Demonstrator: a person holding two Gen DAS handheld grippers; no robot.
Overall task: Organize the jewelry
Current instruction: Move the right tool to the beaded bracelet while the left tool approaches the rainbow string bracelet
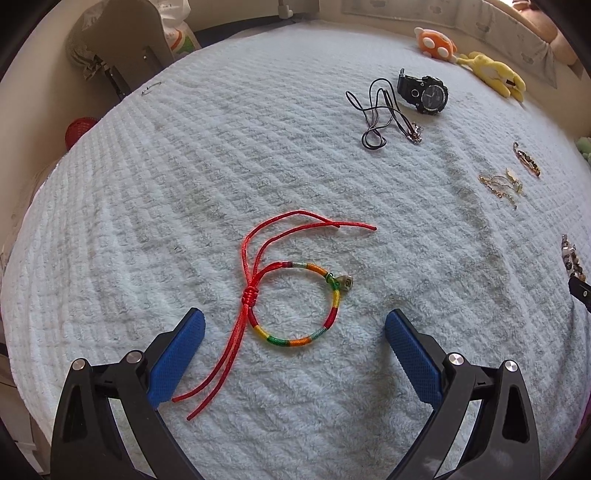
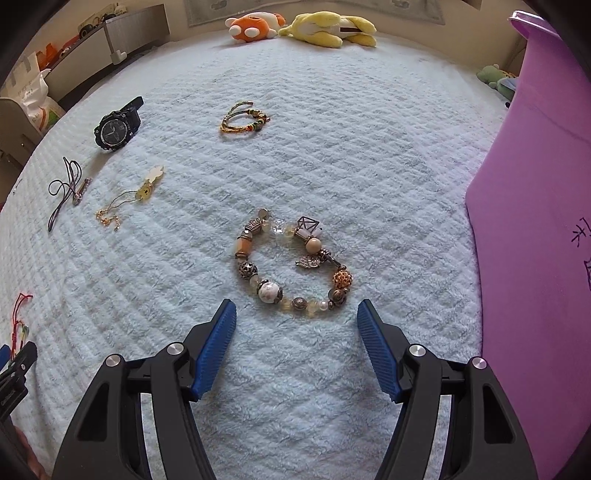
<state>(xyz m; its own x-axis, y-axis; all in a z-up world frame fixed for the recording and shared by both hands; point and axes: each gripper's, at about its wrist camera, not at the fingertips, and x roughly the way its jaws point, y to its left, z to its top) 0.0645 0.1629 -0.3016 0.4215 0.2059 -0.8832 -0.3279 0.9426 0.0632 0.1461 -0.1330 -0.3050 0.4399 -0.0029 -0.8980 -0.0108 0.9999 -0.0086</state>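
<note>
Looks like a bedroom in a home. Soft white blanket [image 2: 369,155] spread wide like a bed, with an orange plush toy [image 2: 253,25] and a yellow plush toy [image 2: 328,27] at the far edge by the wall.

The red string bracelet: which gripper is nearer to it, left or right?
Left. The left gripper is open directly around the red string bracelet on the blanket. The right gripper faces the beaded bracelet, well to the side.
</note>
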